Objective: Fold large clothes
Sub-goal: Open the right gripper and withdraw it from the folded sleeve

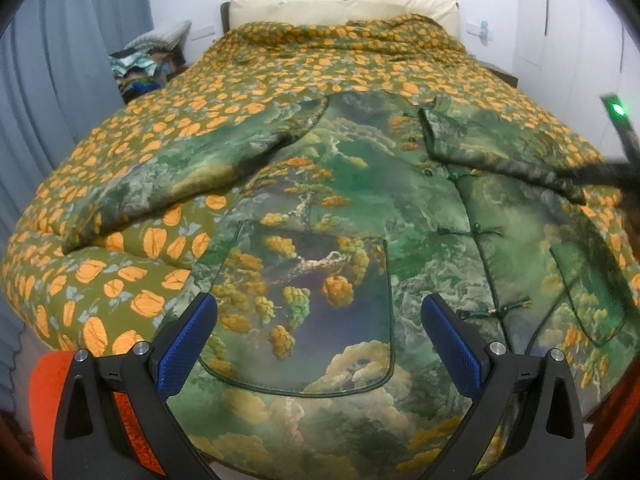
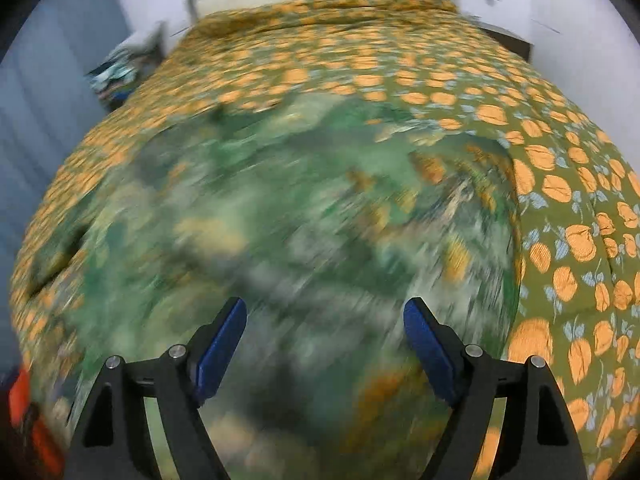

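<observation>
Your garment is a padded jacket, printed with green mountains, clouds and orange-yellow trees and edged in dark green piping. It lies front up, spread flat on the bed. Its front is closed by a row of knotted buttons down the right of centre. A large patch pocket sits on each side. Both sleeves lie out to the sides, the left sleeve rumpled.

Jacket motion-blurred in rt view, hem cut off
</observation>
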The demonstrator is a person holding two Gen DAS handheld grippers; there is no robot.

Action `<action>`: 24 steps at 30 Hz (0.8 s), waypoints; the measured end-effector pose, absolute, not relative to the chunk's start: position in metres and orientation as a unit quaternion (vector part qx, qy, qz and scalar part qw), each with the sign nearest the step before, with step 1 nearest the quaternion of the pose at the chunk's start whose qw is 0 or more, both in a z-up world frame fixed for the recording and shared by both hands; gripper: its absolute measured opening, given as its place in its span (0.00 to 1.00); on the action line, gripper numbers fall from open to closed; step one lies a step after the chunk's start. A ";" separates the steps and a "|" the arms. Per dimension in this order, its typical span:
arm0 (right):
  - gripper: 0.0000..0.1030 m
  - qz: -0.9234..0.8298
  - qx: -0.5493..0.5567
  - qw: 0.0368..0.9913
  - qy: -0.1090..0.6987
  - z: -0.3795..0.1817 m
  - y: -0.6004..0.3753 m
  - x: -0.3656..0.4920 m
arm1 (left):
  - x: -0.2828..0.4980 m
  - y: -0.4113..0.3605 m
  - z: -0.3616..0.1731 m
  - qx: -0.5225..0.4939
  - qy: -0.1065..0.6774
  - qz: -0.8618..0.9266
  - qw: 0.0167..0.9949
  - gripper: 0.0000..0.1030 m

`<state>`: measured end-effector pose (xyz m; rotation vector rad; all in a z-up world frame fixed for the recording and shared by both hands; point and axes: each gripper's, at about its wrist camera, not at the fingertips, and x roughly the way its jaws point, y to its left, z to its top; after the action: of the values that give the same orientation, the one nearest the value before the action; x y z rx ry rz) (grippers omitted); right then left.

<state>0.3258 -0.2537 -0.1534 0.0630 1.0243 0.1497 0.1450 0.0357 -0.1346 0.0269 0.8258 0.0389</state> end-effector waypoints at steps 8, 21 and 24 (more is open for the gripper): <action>0.78 0.116 -0.038 0.809 0.575 -0.203 -0.221 0.215 | 0.147 0.029 -0.139 0.021 0.412 0.015 0.911 0.99; 0.78 0.050 -0.002 0.897 0.438 -0.147 -0.209 0.119 | 0.152 0.030 -0.149 0.027 0.435 0.041 0.899 0.99; 0.78 0.029 -0.003 0.926 0.375 -0.125 -0.206 0.115 | 0.153 0.026 -0.155 0.038 0.446 0.037 0.893 0.99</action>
<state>0.1150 -0.2058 -0.1254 -0.0057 0.7694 0.0589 0.1533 0.0262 -0.1554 0.0794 0.9249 0.0776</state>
